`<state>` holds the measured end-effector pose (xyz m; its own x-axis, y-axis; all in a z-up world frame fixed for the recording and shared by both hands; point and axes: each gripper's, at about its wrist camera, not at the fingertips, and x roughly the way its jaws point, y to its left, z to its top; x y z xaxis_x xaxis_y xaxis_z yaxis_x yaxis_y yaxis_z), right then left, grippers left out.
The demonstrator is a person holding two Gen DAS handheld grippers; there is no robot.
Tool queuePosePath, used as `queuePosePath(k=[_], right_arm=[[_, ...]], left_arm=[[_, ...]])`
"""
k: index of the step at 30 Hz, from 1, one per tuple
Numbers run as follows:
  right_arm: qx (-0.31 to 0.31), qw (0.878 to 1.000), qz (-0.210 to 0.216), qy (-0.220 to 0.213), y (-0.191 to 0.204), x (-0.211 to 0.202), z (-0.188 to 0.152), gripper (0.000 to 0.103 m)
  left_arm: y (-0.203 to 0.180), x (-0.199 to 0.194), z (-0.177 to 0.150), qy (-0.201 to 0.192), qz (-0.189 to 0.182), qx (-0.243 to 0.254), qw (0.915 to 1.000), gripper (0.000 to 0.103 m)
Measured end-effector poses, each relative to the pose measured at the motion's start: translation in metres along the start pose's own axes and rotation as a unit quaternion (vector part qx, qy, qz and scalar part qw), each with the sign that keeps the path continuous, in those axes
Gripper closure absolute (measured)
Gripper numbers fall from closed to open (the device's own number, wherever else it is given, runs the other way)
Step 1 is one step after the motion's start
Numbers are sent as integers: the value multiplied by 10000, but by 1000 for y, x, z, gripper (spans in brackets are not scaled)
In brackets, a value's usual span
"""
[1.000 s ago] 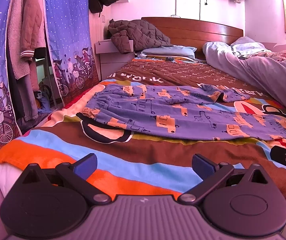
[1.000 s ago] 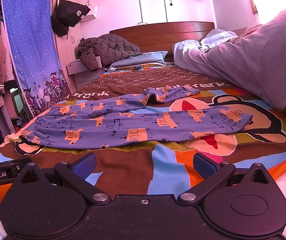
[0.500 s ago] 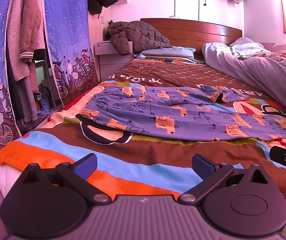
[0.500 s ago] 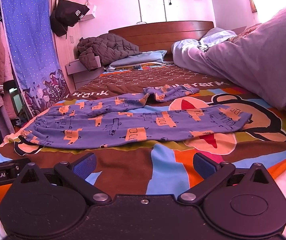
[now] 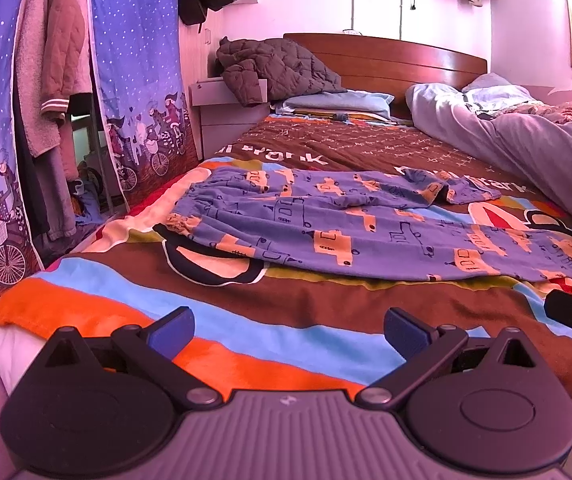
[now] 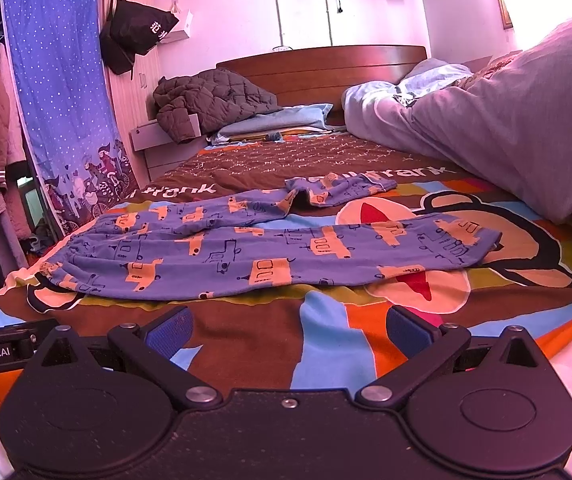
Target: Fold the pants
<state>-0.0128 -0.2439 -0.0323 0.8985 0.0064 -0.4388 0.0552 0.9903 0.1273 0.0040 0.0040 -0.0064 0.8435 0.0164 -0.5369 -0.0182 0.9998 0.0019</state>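
Left wrist view: left gripper [image 5: 288, 330] is hovering over the near edge of the bed, jaws sitting wide apart, gripping nothing. Blue finger pads [image 5: 172, 330] are showing at both tips, with only the striped bedspread [image 5: 286, 300] lying between them. The pants [image 5: 366, 228] are lying flat on the bedspread, well beyond the fingertips, not touching them. Waistband is pointing left, legs are running out to the right; the far leg is bunching up partway along. A dark jacket [image 5: 278, 68] is sitting on the nightstand [image 5: 222, 100] far left, by the headboard [image 5: 398, 60]. A lilac duvet [image 5: 526, 140] is piling along the right side. Part of the other gripper is poking in at the right edge.

Right wrist view: right gripper [image 6: 288, 330] is also hovering low at the near bed edge, jaws spread wide, nothing between them. The pants [image 6: 286, 252] are lying ahead of it, apart from the tips, waistband to the left, near leg stretching right across the cartoon print. The far leg is folding back on itself near the middle of the bed. The duvet [image 6: 506, 128] is filling the right side. A black bag [image 6: 138, 36] is hanging on the wall far left, beside a blue curtain [image 6: 58, 92].
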Motion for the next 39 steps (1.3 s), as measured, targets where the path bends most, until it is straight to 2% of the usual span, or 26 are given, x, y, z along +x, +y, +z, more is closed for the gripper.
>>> queuePosePath(k=[7,11,16,19,22,23,26,30,33,36,37,39], right_arm=[[-187,9995,97,-252,4,-6,0,1],[-221,9992,192,-260,8,-8,0,1],[-161,9971,568,-470,4,-9,0,1],[-100,9950,961,-253,-3,-1,10,1],[-127,9877,1555,52,-19,5,31,1],[-217,9865,1619,90,-23,6,40,1],[-581,9878,1443,-58,-41,10,71,0],[-1203,9847,1258,47,-57,46,120,1],[-1421,9816,1266,144,-57,93,152,1],[-1929,9675,1602,321,-42,152,174,1],[-2170,9603,1717,365,-33,174,180,1],[-2414,9533,1787,323,-15,208,188,1]], left_arm=[[2,1,1,51,-47,-75,9999,0],[4,2,2,107,-120,-162,9997,0],[16,12,13,484,-372,-299,9977,0],[27,20,34,528,-366,-158,9978,0],[38,30,68,341,-167,299,9988,0],[41,34,79,293,-48,445,9986,0],[55,57,124,319,309,898,9950,0],[74,97,170,272,608,1113,9916,0],[82,137,194,318,632,1246,9897,0],[86,185,206,372,410,1254,9906,0],[88,203,208,385,372,1200,9913,0],[93,242,209,549,376,1102,9917,0]])
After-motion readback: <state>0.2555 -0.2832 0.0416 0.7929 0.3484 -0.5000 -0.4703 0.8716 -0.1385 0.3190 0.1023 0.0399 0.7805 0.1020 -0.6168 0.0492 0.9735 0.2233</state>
